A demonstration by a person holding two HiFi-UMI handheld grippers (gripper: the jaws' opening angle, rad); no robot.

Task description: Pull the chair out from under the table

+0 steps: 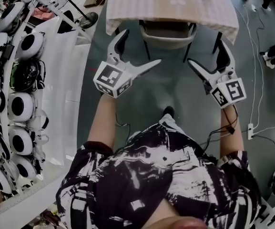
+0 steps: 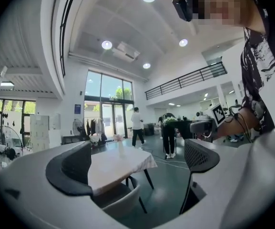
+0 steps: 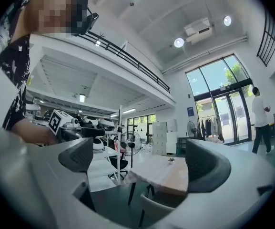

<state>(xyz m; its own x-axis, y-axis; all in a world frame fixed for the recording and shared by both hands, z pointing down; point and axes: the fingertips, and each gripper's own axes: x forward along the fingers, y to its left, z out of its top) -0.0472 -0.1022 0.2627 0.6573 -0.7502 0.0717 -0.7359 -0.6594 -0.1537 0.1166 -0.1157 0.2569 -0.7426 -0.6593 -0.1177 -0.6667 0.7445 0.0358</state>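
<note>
We are holding the left claw out over the grey floor near the centre of the head view. Its two jaws are spreading wide and gripping nothing. In the left gripper view only open air is showing between them, with the room lying beyond. The right claw is hovering right of centre, about level with the left one. Its jaws are likewise gaping wide with nothing held between them. The two claws are standing well apart, and both are pointing toward the top of the frame.

The chair is sitting at the top centre of the head view, tucked under the near edge of the tabletop, which is wearing a pale checked cloth. Only its curved light-grey back and a strip of dark seat are showing below the cloth's hem. Neither claw is touching the chair. The left one is hanging below and left of the chair back, the right one below and right of it.

Along the left edge of the head view a white shelf is carrying rows of round white devices. White cables are trailing over the floor at the right edge. In the left gripper view a person in a white top is standing near tall glass doors, far behind the tabletop.
</note>
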